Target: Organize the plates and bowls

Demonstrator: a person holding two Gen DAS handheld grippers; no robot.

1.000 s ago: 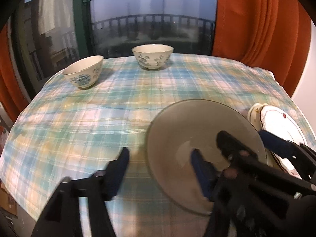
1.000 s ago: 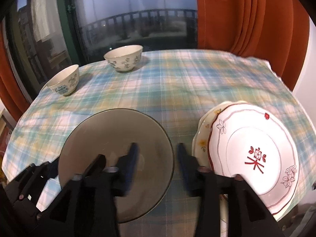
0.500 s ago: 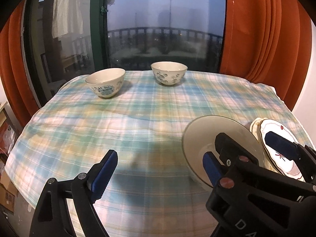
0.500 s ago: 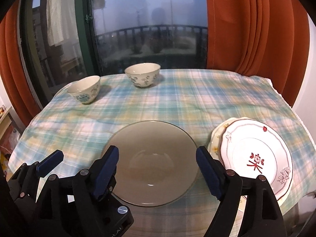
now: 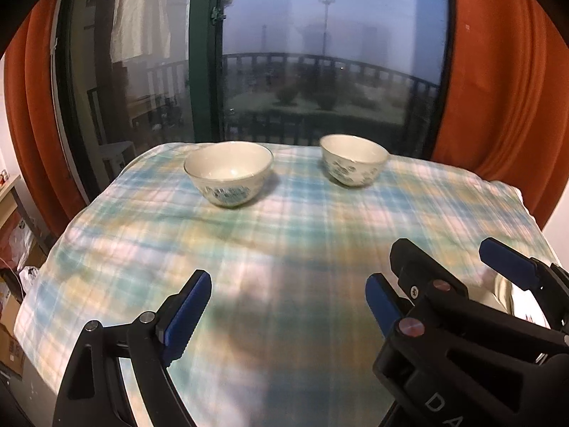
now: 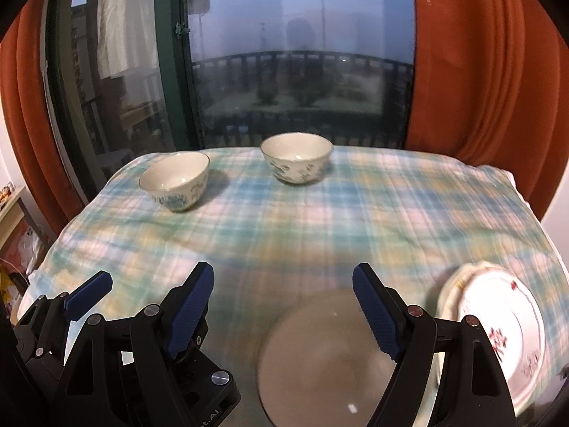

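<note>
Lying flat, the grey plate (image 6: 320, 356) rests beneath the wide-open, empty right hand-held gripper (image 6: 284, 306).

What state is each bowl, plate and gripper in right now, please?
Left bowl: upright, empty, on the cloth.
Right bowl: upright, empty, apart from the left bowl.
Grey plate: flat on the cloth, not gripped.
Flowered plate: on top of another plate.
Left gripper: open, holding nothing.
Right gripper: open above the grey plate, holding nothing.
</note>
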